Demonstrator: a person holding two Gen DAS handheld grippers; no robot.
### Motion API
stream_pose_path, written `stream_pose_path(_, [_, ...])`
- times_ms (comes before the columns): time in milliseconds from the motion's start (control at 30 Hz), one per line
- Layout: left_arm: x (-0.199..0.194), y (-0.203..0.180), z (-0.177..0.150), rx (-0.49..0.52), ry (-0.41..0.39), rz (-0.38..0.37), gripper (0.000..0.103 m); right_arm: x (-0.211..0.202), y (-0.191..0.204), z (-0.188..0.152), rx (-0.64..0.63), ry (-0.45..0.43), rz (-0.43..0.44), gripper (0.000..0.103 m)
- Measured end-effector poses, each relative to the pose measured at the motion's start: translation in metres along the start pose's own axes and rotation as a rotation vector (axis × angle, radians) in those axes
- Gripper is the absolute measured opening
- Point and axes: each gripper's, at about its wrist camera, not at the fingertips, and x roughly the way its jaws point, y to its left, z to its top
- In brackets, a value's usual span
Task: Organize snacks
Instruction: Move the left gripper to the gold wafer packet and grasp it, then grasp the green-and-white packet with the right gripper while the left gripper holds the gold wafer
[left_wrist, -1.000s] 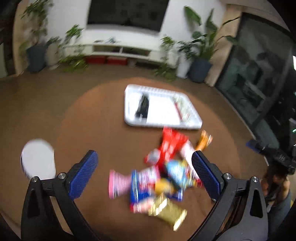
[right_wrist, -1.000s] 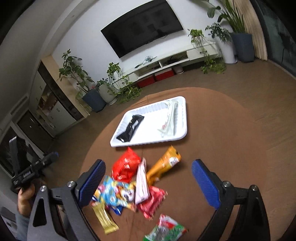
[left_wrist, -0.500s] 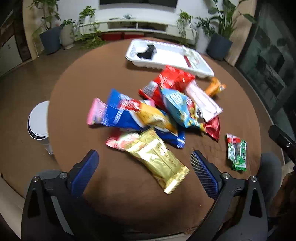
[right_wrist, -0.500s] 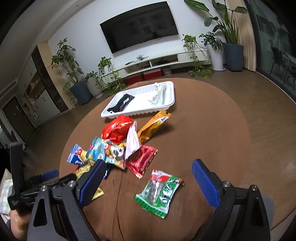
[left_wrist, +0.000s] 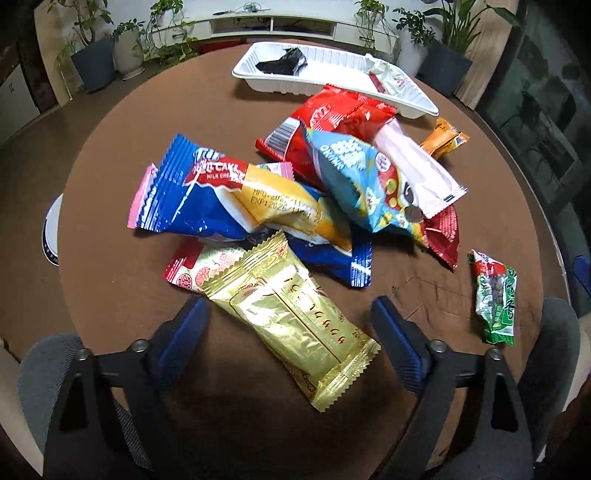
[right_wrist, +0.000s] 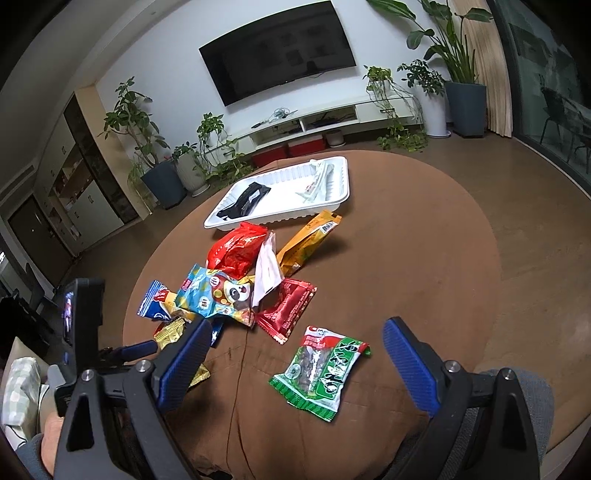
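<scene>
One round table (left_wrist: 110, 206), covered in brown cloth with a matte, slightly creased surface. One white rectangular plastic tray (left_wrist: 334, 85) with ribbed walls is seen at the far edge; two wrappers are counted in it, one black (left_wrist: 282, 62), one white (left_wrist: 388, 79). Snack packets are heaped mid-table, nine or so visible, all glossy crinkled film with crimped ends: blue roll-cake pack (left_wrist: 192, 199), gold foil pack (left_wrist: 295, 325), red bag (left_wrist: 343, 118), light-blue cartoon bag (left_wrist: 365, 184). One green packet (right_wrist: 321, 373) lies apart, near the edge. Left gripper (left_wrist: 290, 334): jaws have just been closing, still apart, the gold pack between them, untouched. Right gripper (right_wrist: 295, 363): jaws wide, nothing held.
</scene>
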Motion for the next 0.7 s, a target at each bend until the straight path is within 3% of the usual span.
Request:
stream_pose_path(167, [0.004, 0.002, 0.003, 0.020, -0.015, 0.010, 0.068, 0.001, -0.005, -0.002, 0.013, 0.010, -0.010, 0.097])
stream_pose_path(400, [0.003, 0.006, 0.005, 0.059, -0.025, 0.003, 0.035, -0.001, -0.006, -0.006, 0.013, 0.015, -0.015, 0.097])
stream_pose_path(700, [-0.003, 0.007, -0.007, 0.109, -0.021, -0.085, 0.029, 0.002, -0.007, -0.017, 0.023, 0.064, -0.034, 0.097])
